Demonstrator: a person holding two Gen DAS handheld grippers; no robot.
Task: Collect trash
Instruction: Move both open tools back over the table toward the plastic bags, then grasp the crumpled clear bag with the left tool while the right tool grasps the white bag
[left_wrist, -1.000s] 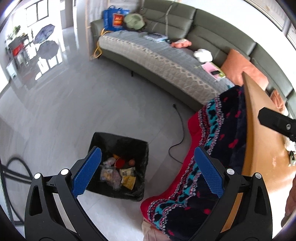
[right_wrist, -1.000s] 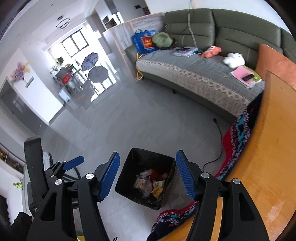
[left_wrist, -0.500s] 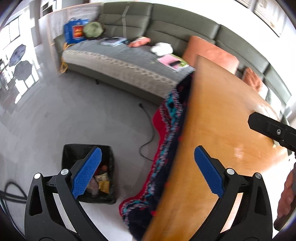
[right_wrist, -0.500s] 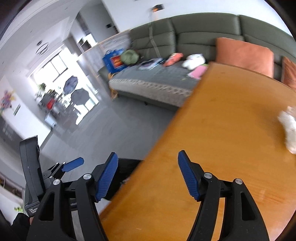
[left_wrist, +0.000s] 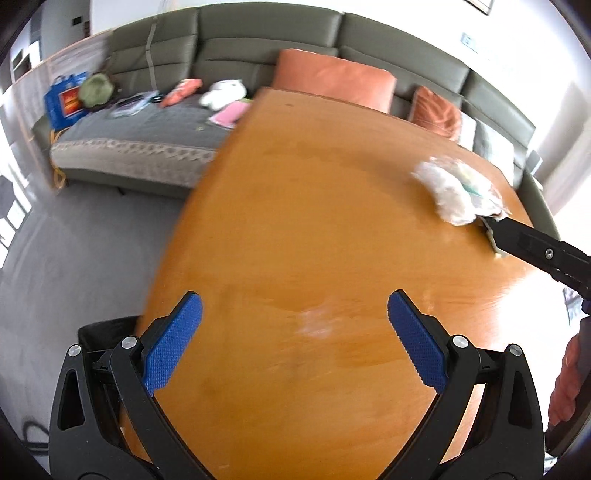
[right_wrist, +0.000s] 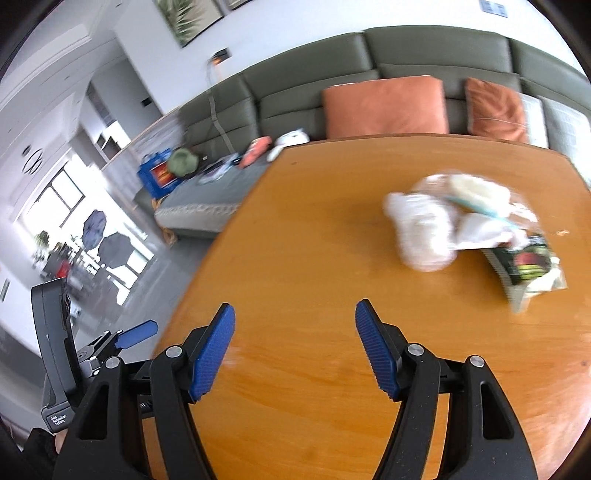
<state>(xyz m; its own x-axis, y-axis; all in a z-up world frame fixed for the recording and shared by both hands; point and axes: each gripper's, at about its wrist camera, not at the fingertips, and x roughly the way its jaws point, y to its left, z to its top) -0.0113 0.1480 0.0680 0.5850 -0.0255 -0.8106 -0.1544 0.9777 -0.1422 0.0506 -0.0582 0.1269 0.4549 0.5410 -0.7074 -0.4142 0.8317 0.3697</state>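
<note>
Swung up off the floor bin and over onto the worktop (left_wrist: 295, 229) within the last second, both views. Left tool (left_wrist: 293, 347): spread wide, blue pads (left_wrist: 171, 350) apart, nothing between, hovering above the worktop's near end. Right tool (right_wrist: 293, 349): likewise spread and holding nothing, above bare wood. Out from the right tool, toward the worktop's far right: trash (right_wrist: 461, 225), a blurred heap of white crumpled tissue with a dark printed wrapper (right_wrist: 528, 269) lying at its right edge, all resting on the worktop. Same trash (left_wrist: 458, 192) seen from the left view at the worktop's far right, with the right tool's black finger reaching in just beside it; touching or not, cannot tell. Off the worktop's left edge, low down: black bin (left_wrist: 103, 336), mostly hidden behind the left tool. Beyond the worktop's far end: green sofa (right_wrist: 406, 55) with two orange cushions (right_wrist: 384, 107).
</note>
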